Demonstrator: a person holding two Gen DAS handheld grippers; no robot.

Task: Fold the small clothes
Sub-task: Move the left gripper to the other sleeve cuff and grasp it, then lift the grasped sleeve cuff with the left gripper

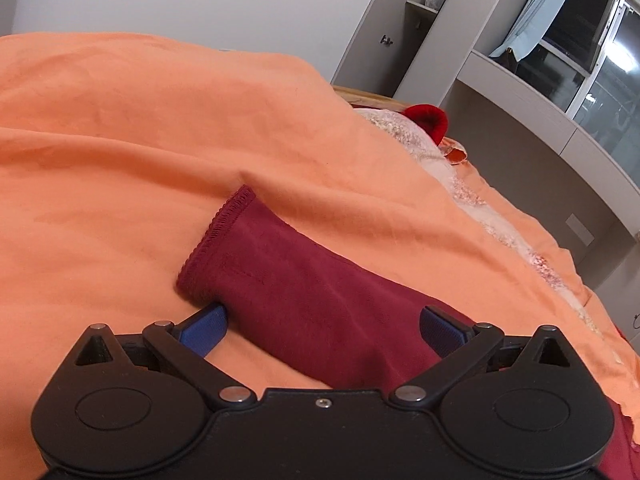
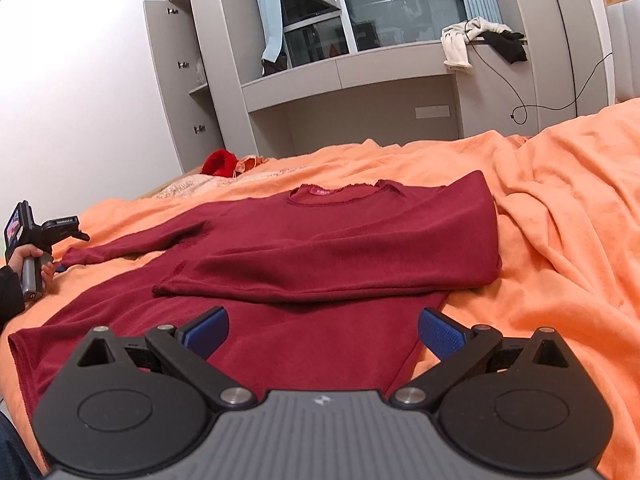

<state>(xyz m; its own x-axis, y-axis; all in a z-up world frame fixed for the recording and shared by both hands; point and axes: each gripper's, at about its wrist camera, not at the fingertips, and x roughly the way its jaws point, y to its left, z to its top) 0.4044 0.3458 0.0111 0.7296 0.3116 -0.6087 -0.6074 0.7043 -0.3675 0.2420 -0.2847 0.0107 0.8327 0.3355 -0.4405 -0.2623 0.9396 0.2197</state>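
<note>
Maroon sleeve cuff (image 1: 224, 248) lies between your left gripper's (image 1: 320, 326) wide-open jaws, ungrasped; close on it near the hem, then carry it across the shirt (image 2: 340, 232) spread on the orange bed cover (image 2: 560, 240). Your right gripper (image 2: 323, 330) hovers open and empty over the shirt's lower body; press there.

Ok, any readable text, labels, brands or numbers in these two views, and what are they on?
None can be read.
Neck label of the dark red sweater: marks too blurred.
Printing on top of the left gripper: too small.
Small emblem on the right gripper housing: a logo, no letters.
</note>
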